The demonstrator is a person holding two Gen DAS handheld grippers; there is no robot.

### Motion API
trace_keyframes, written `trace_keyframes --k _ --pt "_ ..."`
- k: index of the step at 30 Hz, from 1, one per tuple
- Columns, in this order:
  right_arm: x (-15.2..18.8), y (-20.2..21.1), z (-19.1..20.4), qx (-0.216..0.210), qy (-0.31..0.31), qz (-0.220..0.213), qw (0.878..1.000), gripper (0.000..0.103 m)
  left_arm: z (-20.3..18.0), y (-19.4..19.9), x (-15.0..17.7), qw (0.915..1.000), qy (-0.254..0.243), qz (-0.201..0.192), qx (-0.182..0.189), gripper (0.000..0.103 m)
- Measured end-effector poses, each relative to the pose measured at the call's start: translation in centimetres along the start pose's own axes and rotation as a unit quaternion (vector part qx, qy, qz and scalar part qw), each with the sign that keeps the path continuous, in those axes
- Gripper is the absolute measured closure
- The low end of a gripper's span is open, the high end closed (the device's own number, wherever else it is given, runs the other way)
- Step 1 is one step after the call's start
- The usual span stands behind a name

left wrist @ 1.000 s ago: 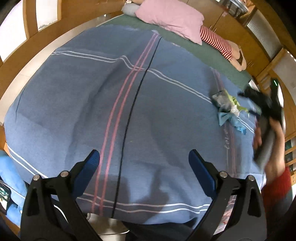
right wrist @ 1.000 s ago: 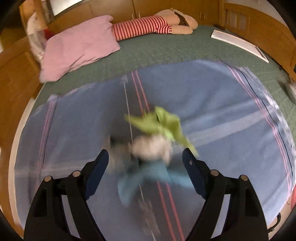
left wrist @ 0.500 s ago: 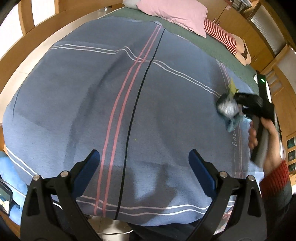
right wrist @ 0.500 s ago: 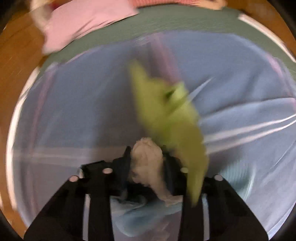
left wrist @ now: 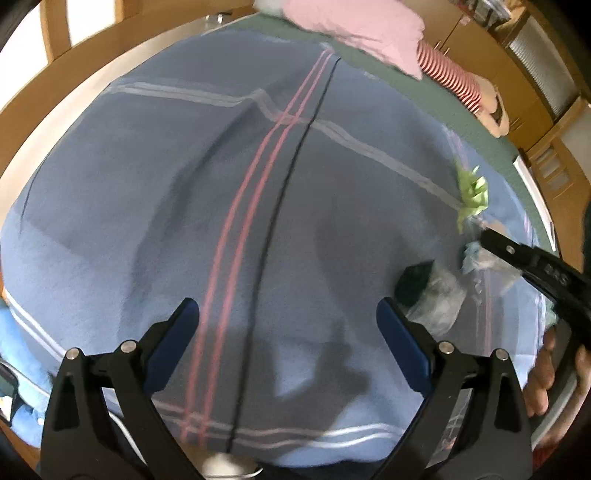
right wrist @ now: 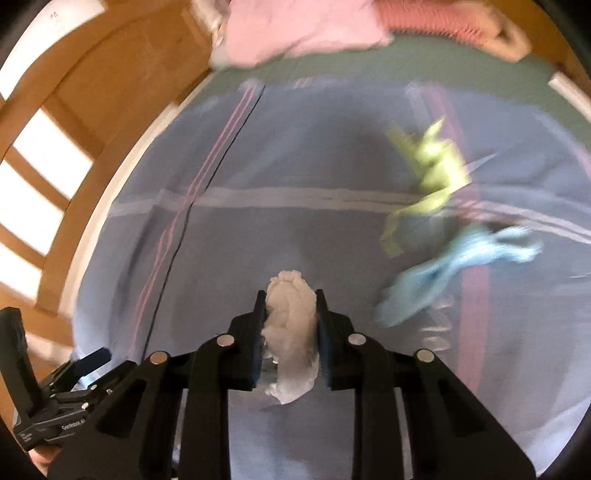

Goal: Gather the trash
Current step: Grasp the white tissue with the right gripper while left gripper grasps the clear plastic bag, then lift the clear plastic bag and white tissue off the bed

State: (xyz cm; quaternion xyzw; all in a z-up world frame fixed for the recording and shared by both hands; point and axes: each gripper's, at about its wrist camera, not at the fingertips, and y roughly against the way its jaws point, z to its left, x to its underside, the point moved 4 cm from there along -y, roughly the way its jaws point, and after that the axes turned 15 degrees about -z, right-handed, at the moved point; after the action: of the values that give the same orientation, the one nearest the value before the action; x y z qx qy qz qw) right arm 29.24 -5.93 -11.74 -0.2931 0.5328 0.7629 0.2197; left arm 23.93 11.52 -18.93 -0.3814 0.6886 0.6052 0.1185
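Note:
My right gripper (right wrist: 290, 295) is closing on a white crumpled tissue (right wrist: 291, 321), and its pads press the wad from both sides. The wad hangs just above the blue striped blanket (right wrist: 295, 229). A green wrapper (right wrist: 436, 173) and a light blue scrap (right wrist: 454, 262) lie on the blanket to the right of it, blurred. My left gripper (left wrist: 288, 325) stands open over the blanket with nothing between its fingers. In the left wrist view the right gripper (left wrist: 454, 262) sits at the right with the pale wad (left wrist: 439, 299), below the green wrapper (left wrist: 472, 192).
A pink pillow (left wrist: 362, 33) and a red-striped doll (left wrist: 454, 81) lie on the green sheet (left wrist: 424, 96) at the far end of the bed. A wooden bed frame (right wrist: 122, 92) runs along the left. A hand (left wrist: 543, 373) holds the right gripper.
The right gripper closed on the white tissue and carried it left, away from the green wrapper and blue scrap, which stayed on the blanket. The left gripper stayed open and barely shifted.

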Motion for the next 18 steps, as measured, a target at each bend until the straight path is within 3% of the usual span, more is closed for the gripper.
trace_keyframes --k 2,6,8,10,13,14,18 --pt "0.2 1.9 -1.6 0.021 -0.017 -0.014 1.000 0.078 -2.2 -0.1 -0.1 0.9995 -0.019 -0.015 0.021 0.007" --pt "1.5 4.8 -4.7 0.034 -0.043 -0.013 0.998 0.078 -8.4 -1.4 0.0 0.9905 -0.107 -0.041 0.075 0.007" --pt "2.8 6.7 -6.3 0.047 -0.052 -0.010 0.998 0.078 -10.4 -2.6 1.3 0.9844 -0.151 -0.008 0.090 0.007" --pt "4.0 7.7 -7.5 0.053 -0.065 -0.006 0.996 0.078 -11.3 -3.8 2.2 0.9816 -0.163 0.027 0.095 0.009" --pt "6.0 9.6 -9.2 0.064 -0.082 -0.004 0.995 0.078 -11.0 -5.0 2.9 0.9826 -0.137 0.061 0.110 0.040" --pt "6.5 10.2 -9.6 0.067 -0.088 -0.004 0.994 0.078 -10.9 -5.0 3.2 0.9824 -0.124 0.066 0.122 0.046" --pt "7.9 11.3 -10.0 0.073 -0.106 -0.010 0.992 0.078 -10.3 -4.2 3.1 0.9845 -0.130 0.045 0.109 0.052"
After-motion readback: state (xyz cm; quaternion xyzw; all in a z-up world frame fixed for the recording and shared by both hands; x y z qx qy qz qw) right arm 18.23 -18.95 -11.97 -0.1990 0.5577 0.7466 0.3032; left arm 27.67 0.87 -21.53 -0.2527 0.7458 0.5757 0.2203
